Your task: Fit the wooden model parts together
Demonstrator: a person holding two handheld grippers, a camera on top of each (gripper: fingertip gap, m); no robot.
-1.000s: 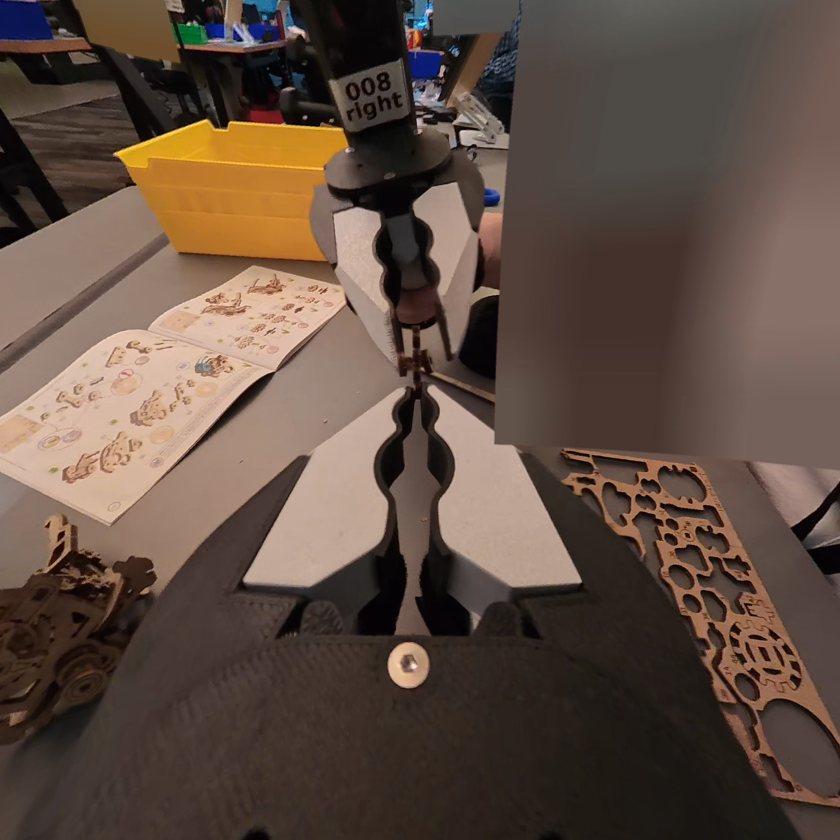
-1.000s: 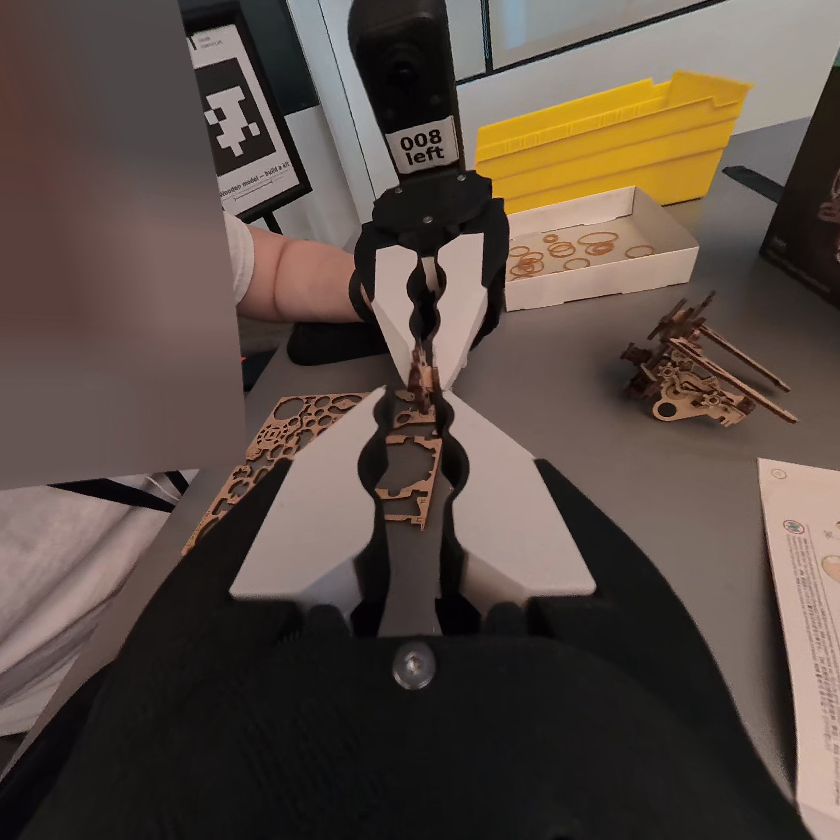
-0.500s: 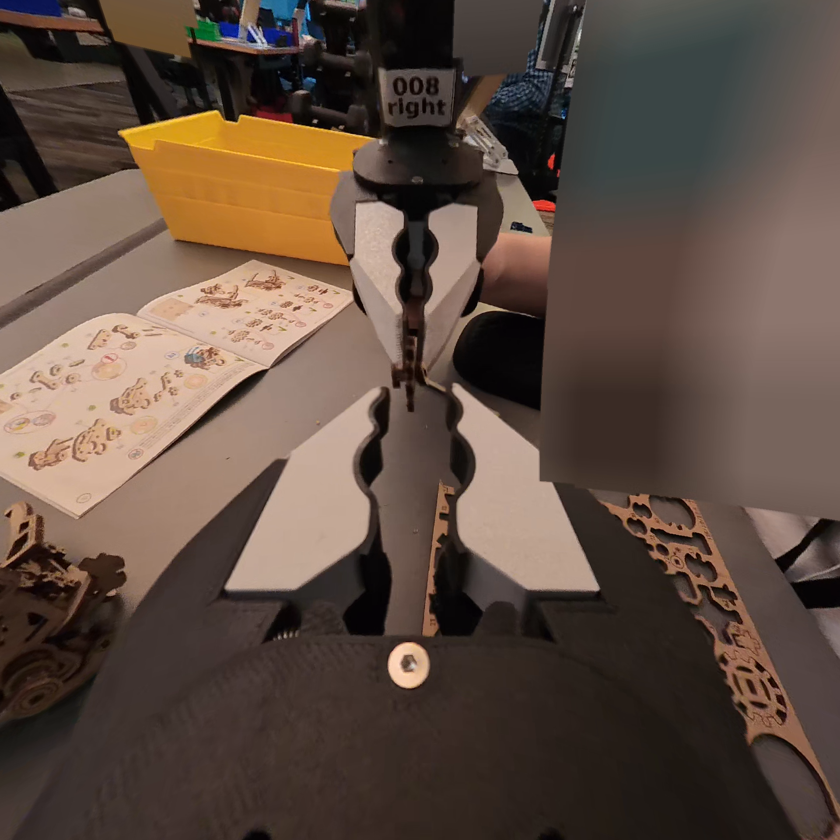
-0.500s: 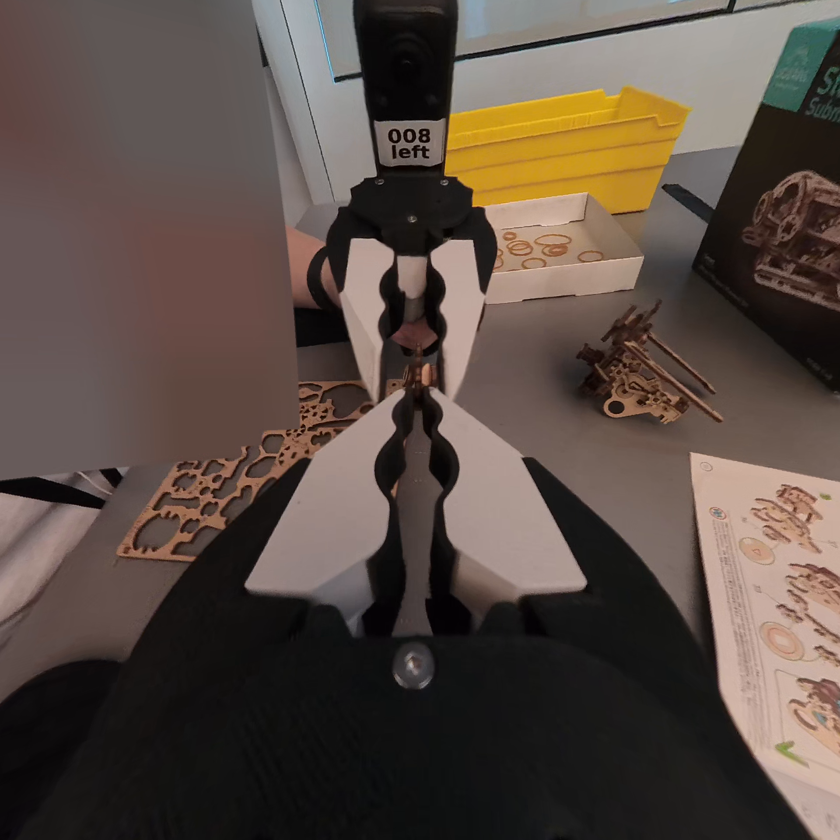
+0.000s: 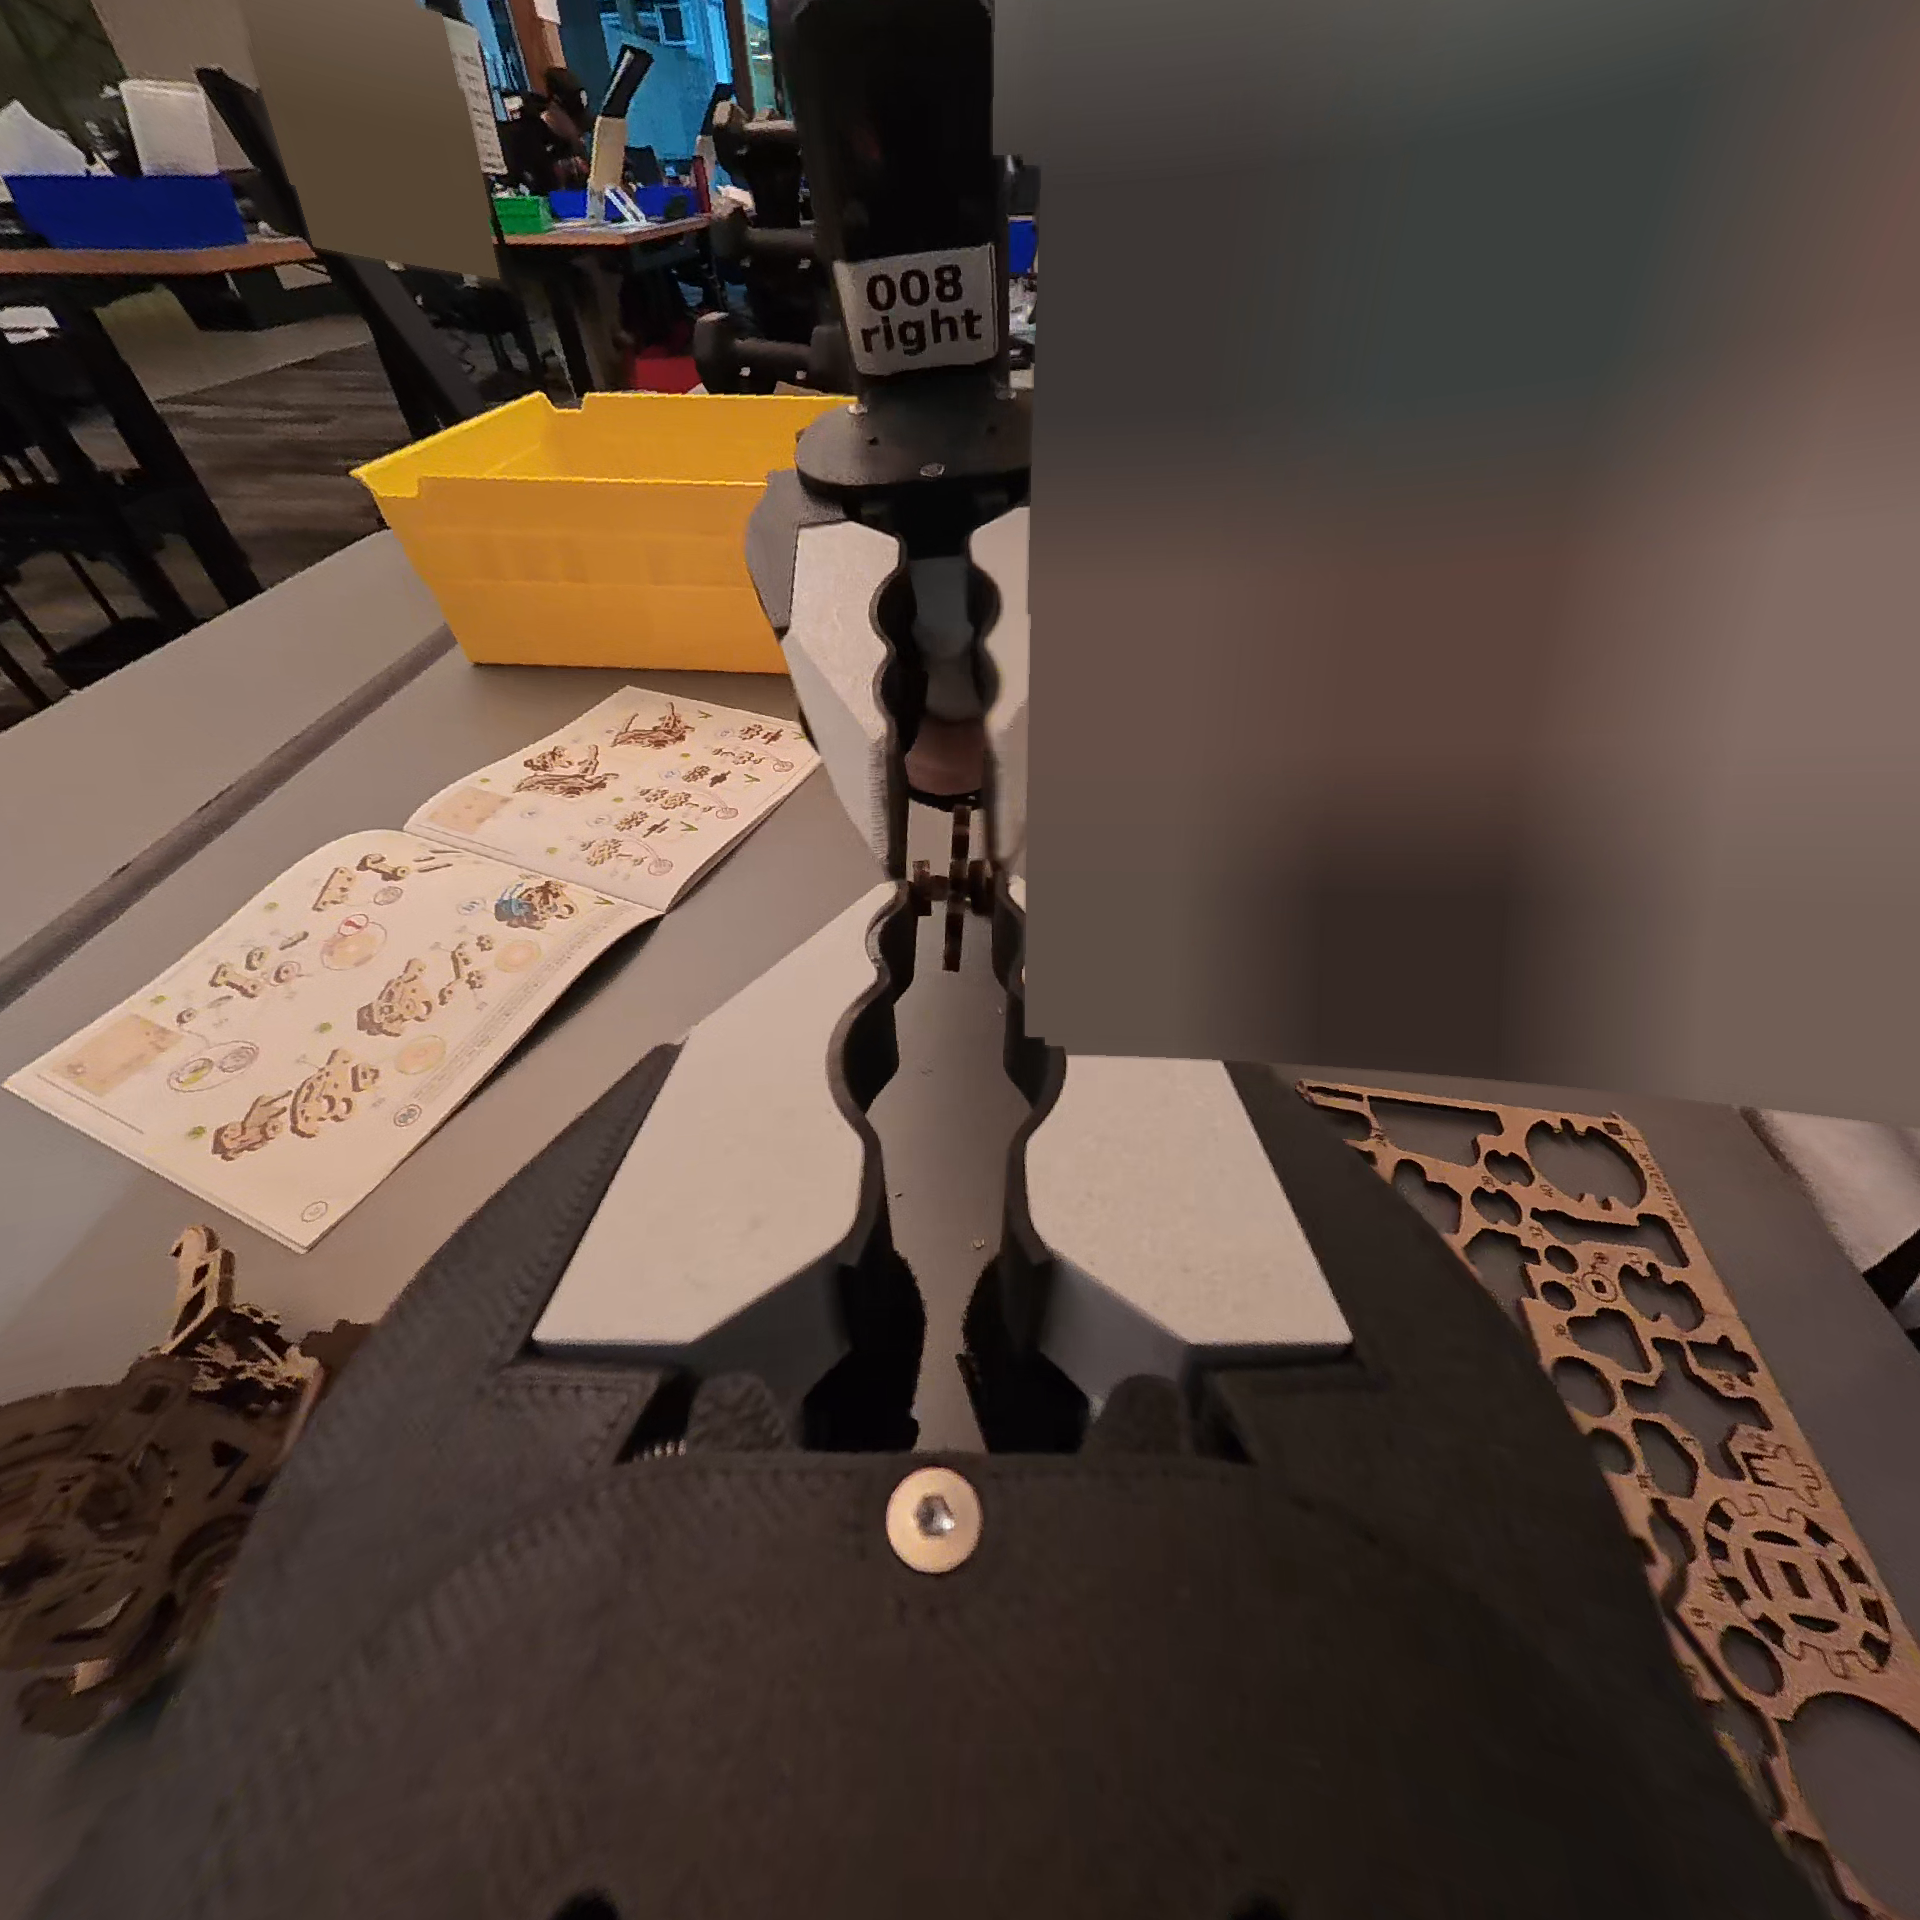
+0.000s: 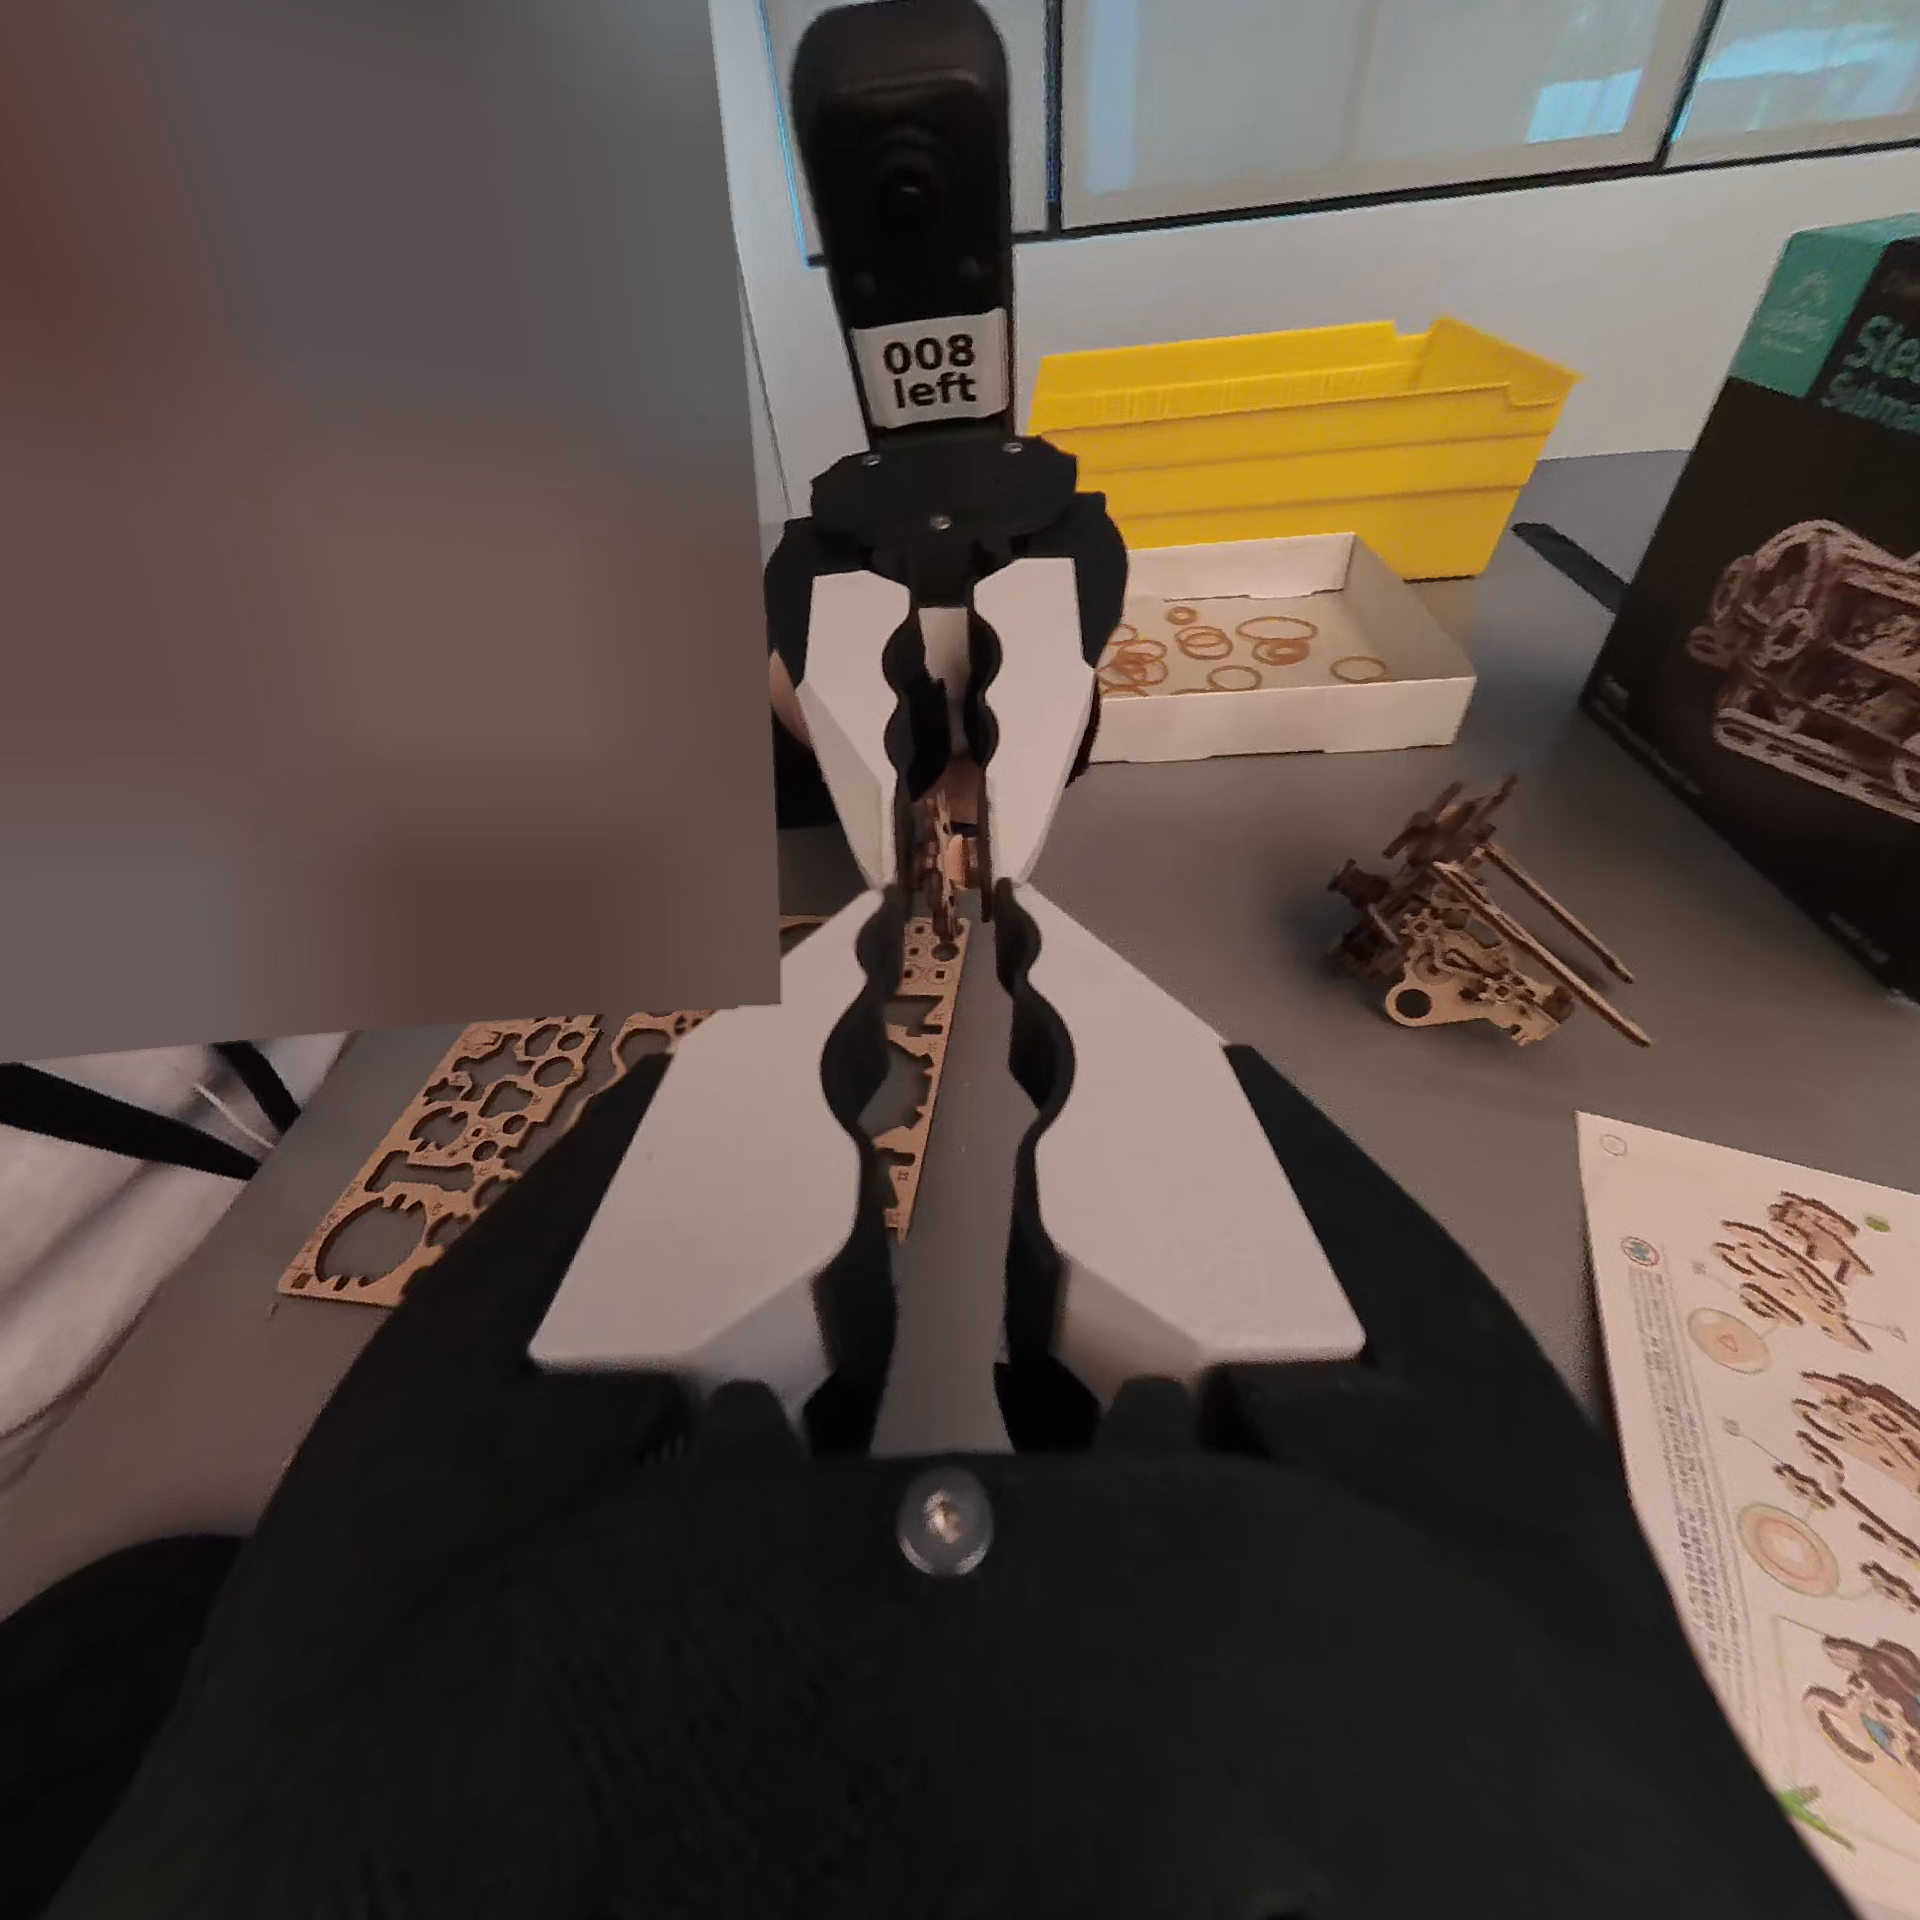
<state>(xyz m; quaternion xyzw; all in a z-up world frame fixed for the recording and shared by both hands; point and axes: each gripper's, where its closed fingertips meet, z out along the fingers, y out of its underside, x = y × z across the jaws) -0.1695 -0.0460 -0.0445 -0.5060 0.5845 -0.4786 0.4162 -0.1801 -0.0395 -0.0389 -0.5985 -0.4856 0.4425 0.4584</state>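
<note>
Wooden parts [image 5: 948,896] meet tip-to-tip, above punched sheet [image 6: 914,1081]. Left gripper [image 5: 943,920] jaws part-open, grip unclear; right gripper [image 6: 940,902] likewise, cannot tell. Step: mating small pieces. Next: align slot, press gently.

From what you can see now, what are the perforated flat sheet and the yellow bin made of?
The perforated sheet looks like thin laser-cut plywood: matte tan face, darker edges around the cut-outs where parts were removed. The yellow bin seems moulded plastic: one even colour, smooth slightly glossy walls with ribs.
</note>
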